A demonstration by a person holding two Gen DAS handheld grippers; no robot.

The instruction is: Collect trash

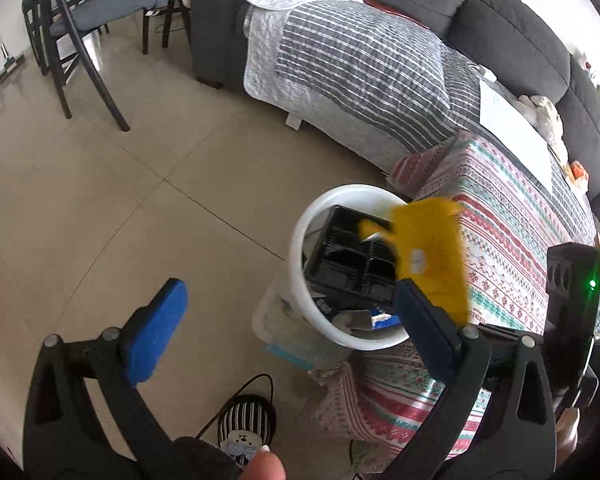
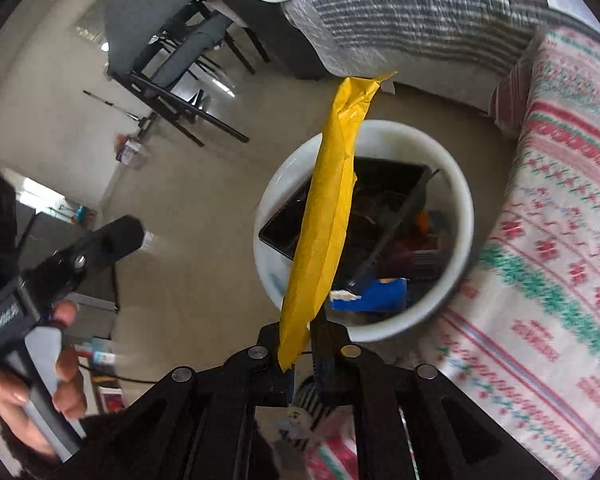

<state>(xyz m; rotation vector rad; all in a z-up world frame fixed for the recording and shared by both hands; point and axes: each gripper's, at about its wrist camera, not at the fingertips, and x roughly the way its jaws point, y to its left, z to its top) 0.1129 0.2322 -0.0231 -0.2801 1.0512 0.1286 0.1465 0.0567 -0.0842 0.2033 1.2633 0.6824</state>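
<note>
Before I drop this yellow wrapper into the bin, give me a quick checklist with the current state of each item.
1. Right tongs shut on the yellow wrapper: ok.
2. Wrapper over the white bin: ok in the right wrist view, though its far end reaches past the rim.
3. Room in the bin: cannot tell; a black tray and blue scraps already lie inside.
4. Left tongs open and empty: ok.
5. Left tongs clear of the drop: cannot tell; one pad shows in front of the bin.
6. Bin upright on the floor beside the patterned cloth: ok.
</note>
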